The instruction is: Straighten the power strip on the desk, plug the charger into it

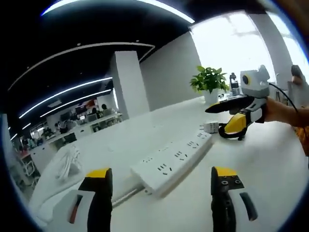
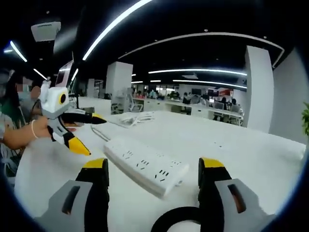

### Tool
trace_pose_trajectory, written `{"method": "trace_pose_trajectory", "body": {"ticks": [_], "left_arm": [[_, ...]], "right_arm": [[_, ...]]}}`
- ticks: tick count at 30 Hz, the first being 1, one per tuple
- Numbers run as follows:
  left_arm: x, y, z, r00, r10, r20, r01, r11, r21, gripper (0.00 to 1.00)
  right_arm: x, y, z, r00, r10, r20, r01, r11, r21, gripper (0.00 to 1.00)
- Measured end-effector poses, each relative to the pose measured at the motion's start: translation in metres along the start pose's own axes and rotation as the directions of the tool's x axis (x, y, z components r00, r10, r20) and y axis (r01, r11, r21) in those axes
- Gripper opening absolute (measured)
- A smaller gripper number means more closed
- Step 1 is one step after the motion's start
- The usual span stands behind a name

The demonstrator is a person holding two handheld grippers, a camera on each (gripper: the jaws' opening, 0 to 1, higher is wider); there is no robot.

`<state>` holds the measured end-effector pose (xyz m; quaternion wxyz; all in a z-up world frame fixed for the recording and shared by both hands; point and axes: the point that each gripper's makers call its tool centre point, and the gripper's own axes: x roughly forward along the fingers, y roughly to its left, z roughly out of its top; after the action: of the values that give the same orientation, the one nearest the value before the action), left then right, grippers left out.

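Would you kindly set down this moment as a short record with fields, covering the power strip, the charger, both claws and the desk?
power strip: long white plastic power strip lying flat on the desk, cord trailing off one end
charger: small white block beside the strip's far end; unplugged
left claw: left claw open, holding nothing, strip ahead of it
right claw: right claw open, holding nothing, strip's end between its jaws
desk: white desk
background: green potted plant

Bright daylight pours through the window [image 1: 251, 43] in my left gripper view, blown out white. Ceiling light strips [image 2: 193, 71] streak and bend hard toward the fisheye edges. My white desk [image 2: 231, 140] glows evenly, shadows soft, the far office slightly hazy.
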<state>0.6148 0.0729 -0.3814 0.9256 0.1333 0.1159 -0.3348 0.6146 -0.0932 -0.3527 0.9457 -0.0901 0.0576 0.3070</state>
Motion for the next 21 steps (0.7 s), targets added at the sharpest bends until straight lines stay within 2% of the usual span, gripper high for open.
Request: {"method": "trace_pose_trajectory", "body": {"ticks": [3, 6, 8, 12, 15, 21], "left_arm": [[-0.002, -0.004, -0.004, 0.999, -0.013, -0.046, 0.013, 1.000, 0.006, 0.81], [-0.003, -0.004, -0.002, 0.999, -0.005, -0.043, 0.004, 1.000, -0.005, 0.80], [-0.004, -0.005, 0.000, 0.999, -0.012, -0.033, 0.011, 1.000, -0.017, 0.83], [-0.006, -0.009, 0.004, 0.999, -0.030, -0.013, 0.030, 0.999, -0.016, 0.99], [-0.010, -0.010, 0.003, 1.000, -0.025, -0.018, 0.025, 1.000, 0.011, 0.99], [-0.017, -0.012, 0.008, 1.000, -0.027, 0.003, 0.027, 1.000, -0.009, 0.99]], "right_arm": [[-0.004, 0.001, 0.003, 1.000, 0.004, 0.008, -0.004, 0.999, -0.032, 0.88], [-0.007, 0.003, 0.007, 1.000, 0.010, 0.024, -0.009, 0.999, -0.050, 0.95], [-0.007, 0.003, 0.008, 0.999, 0.015, 0.029, -0.013, 0.999, -0.047, 1.00], [-0.012, 0.003, 0.007, 0.999, 0.022, 0.028, -0.020, 0.999, -0.040, 1.00], [-0.015, -0.002, 0.008, 0.999, 0.008, 0.040, -0.007, 0.999, -0.035, 1.00], [-0.022, -0.010, 0.007, 0.998, -0.012, 0.054, 0.013, 1.000, -0.013, 1.00]]}}
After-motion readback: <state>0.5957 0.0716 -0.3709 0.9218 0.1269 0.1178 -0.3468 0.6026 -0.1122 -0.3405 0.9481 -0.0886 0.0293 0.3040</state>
